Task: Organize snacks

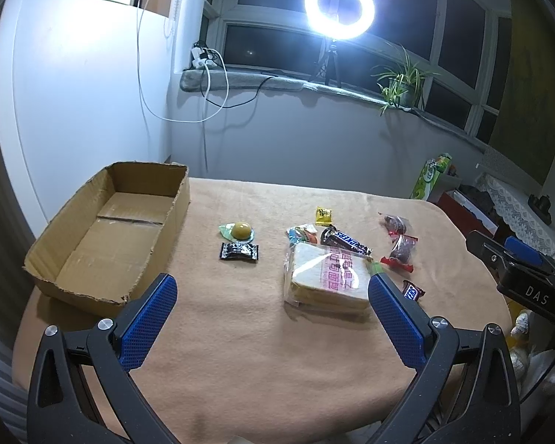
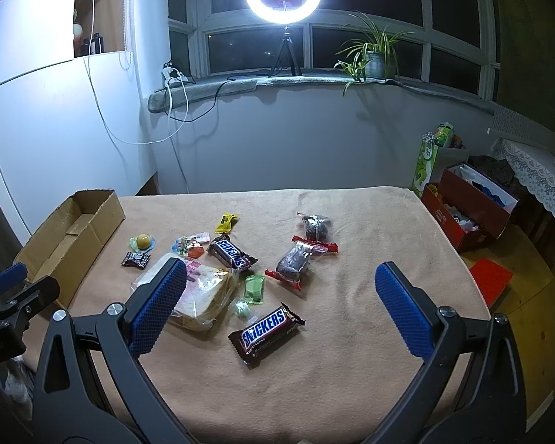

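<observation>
Overhead, left tongs [image 1: 272,286] wide, right tongs [image 2: 279,277] wide, snacks mid-cloth, box [image 1: 74,255] at left edge.

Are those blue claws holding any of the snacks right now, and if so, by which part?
Nothing is held. The left gripper and right gripper are both wide open above the table; the snacks lie loose and the box holds none.

My right gripper's [image 2: 280,285] left finger [image 2: 155,307] covers a corner of the bagged bread [image 2: 207,296]. In left wrist view, bread [image 1: 327,277] hides half the upper Snickers bar [image 1: 346,242]. Right gripper [image 1: 521,270] is cut by frame edge there. Small candy labels too small to read.
</observation>
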Motion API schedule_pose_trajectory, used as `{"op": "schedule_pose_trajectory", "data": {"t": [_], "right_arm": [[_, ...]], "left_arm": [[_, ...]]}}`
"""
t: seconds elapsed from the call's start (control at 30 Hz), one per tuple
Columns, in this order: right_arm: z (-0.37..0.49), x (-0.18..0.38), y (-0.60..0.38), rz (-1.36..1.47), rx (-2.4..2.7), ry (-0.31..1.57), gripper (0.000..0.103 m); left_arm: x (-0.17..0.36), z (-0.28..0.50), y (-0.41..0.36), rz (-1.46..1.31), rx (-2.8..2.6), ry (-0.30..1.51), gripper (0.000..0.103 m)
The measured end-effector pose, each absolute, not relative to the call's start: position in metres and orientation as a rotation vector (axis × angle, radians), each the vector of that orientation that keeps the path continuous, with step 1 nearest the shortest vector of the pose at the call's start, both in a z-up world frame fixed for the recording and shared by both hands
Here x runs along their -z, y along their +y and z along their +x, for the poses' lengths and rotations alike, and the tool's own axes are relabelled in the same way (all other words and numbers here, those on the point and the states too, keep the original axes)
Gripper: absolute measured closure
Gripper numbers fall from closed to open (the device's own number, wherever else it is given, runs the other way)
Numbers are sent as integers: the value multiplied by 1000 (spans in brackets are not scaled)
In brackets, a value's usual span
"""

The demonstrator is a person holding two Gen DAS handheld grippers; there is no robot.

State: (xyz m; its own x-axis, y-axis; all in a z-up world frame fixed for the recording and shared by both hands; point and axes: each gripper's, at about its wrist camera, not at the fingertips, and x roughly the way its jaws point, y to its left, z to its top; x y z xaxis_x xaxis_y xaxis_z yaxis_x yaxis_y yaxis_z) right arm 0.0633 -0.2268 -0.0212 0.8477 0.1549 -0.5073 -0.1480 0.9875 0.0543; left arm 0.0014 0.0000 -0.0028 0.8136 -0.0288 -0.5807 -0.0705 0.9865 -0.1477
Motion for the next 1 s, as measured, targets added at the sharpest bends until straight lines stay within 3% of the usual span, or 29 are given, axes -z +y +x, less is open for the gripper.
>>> {"op": "schedule_pose_trajectory", "data": {"t": [1.0], "right_arm": [[64,23,-228,13,-159,541,0]], "left_arm": [[2,4,-3,-169,-13,626,1]]}}
